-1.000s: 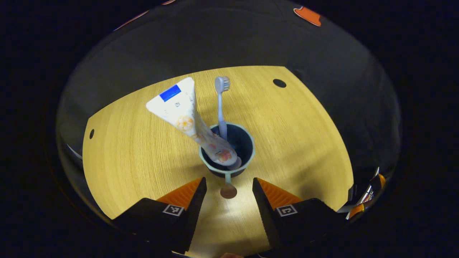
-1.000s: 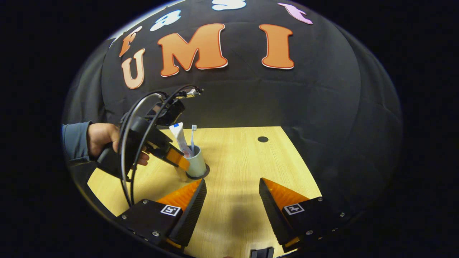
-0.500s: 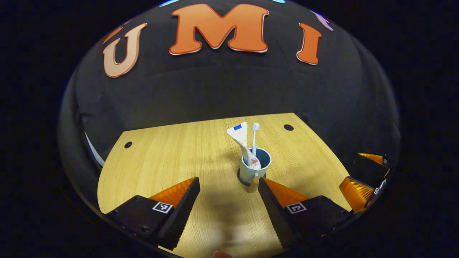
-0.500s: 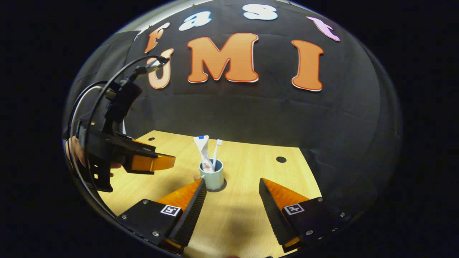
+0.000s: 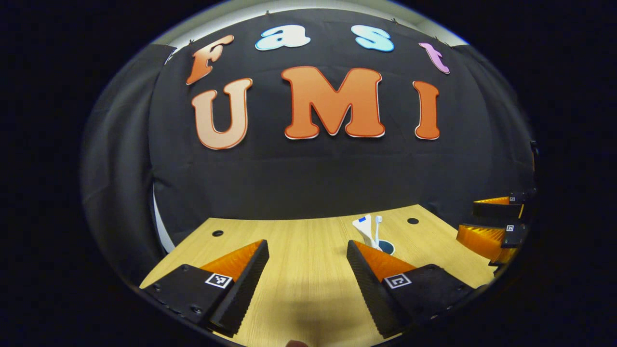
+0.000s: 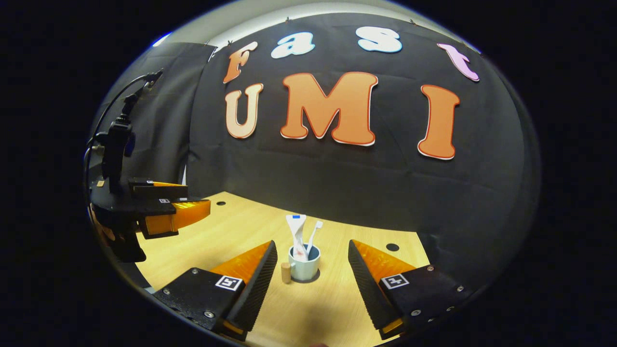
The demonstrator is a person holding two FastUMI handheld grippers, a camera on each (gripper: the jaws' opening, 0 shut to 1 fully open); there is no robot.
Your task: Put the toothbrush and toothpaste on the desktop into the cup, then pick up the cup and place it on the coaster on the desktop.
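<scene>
Both grippers farther back, fingers wide, empty; cup (image 6: 304, 267) apparently on coaster, beyond.

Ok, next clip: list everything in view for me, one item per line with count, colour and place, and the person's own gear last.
cup: one, pale blue-green with a dark inside, upright on the desktop between the right gripper's fingers in the right gripper view.
toothpaste: one, white tube with a blue patch, standing in the cup, leaning left.
toothbrush: one, white, standing in the cup beside the toothpaste.
coaster: one, dark, a sliver showing under the cup's base.
small cylinder: one, tan, on the desktop just left of the cup; touching or apart, I cannot tell.
desktop: one, light wood with dark round holes.
left gripper: one, open, holding nothing.
right gripper: one, open, holding nothing.
</scene>
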